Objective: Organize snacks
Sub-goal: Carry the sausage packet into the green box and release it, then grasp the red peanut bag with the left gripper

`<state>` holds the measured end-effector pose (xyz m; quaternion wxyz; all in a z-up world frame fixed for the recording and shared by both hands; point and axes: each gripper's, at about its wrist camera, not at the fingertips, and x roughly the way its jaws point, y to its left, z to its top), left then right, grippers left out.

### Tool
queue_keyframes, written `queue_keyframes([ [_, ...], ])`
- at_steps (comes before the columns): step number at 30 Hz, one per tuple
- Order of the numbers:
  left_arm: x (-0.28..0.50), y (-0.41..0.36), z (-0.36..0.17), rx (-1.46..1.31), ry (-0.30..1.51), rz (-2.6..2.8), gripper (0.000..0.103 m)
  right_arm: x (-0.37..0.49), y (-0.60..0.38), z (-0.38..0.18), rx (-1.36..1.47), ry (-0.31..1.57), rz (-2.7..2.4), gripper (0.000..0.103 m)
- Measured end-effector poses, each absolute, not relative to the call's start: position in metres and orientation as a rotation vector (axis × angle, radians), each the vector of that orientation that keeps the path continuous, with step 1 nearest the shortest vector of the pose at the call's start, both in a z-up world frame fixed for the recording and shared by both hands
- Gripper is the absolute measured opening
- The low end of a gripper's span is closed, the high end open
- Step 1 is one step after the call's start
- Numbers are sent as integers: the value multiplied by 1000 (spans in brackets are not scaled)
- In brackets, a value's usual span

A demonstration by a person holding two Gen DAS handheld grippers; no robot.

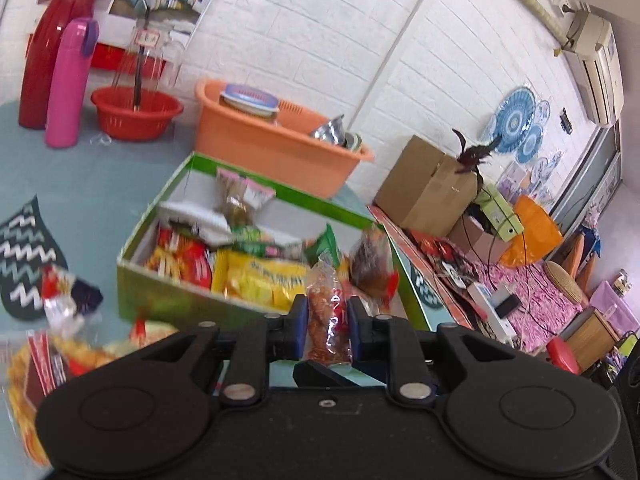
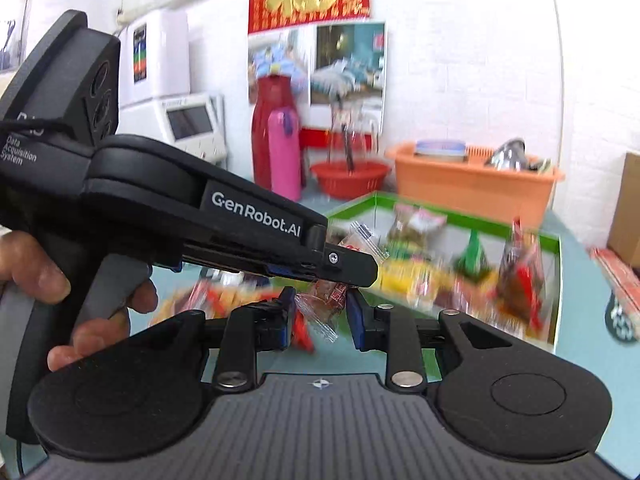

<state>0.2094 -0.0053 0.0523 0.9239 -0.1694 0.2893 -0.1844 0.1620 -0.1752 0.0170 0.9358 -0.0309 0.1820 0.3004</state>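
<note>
A green-rimmed box (image 1: 160, 288) on the blue table holds several snack packets, among them a yellow one (image 1: 260, 280); it also shows in the right wrist view (image 2: 360, 204). My left gripper (image 1: 328, 320) is shut on a clear packet of orange-brown snacks (image 1: 326, 308), held just in front of the box's near wall. In the right wrist view the left gripper (image 2: 356, 280) crosses from the left, holding that packet (image 2: 324, 296). My right gripper (image 2: 320, 320) is open right beneath it, its pads (image 2: 354, 320) on either side of the packet's lower end.
Loose snack packets (image 1: 60, 292) lie on the table left of the box, near a zigzag mat (image 1: 24, 256). Behind the box stand an orange basin (image 1: 272, 140), a red basket (image 1: 136, 112), a pink bottle (image 1: 68, 84) and a red jug (image 1: 52, 40). A cardboard box (image 1: 428, 184) sits right.
</note>
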Motion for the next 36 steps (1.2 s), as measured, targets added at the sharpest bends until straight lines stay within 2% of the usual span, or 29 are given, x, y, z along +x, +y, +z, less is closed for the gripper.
queue_keyframes([
  [9, 258, 10, 56, -357, 565, -348, 75, 212, -154, 28, -44, 314, 605, 49],
  [11, 269, 15, 48, -341, 577, -344, 85, 221, -148, 24, -47, 315, 602, 50],
  [12, 275, 15, 42, -325, 596, -343, 103, 225, -145, 19, -56, 318, 598, 51],
  [13, 280, 16, 36, -318, 623, -332, 103, 231, -141, 14, -73, 331, 587, 57],
  [14, 282, 18, 30, -321, 639, -306, 103, 236, -138, 8, -95, 358, 569, 74],
  [17, 274, 30, 21, -334, 626, -281, 103, 234, -143, -2, -97, 360, 518, 103],
  [29, 221, 45, 52, -311, 592, -288, 103, 183, -161, 17, -108, 364, 536, 103],
  [36, 216, 56, 35, -284, 655, -234, 103, 141, -172, 21, -55, 425, 598, 103],
])
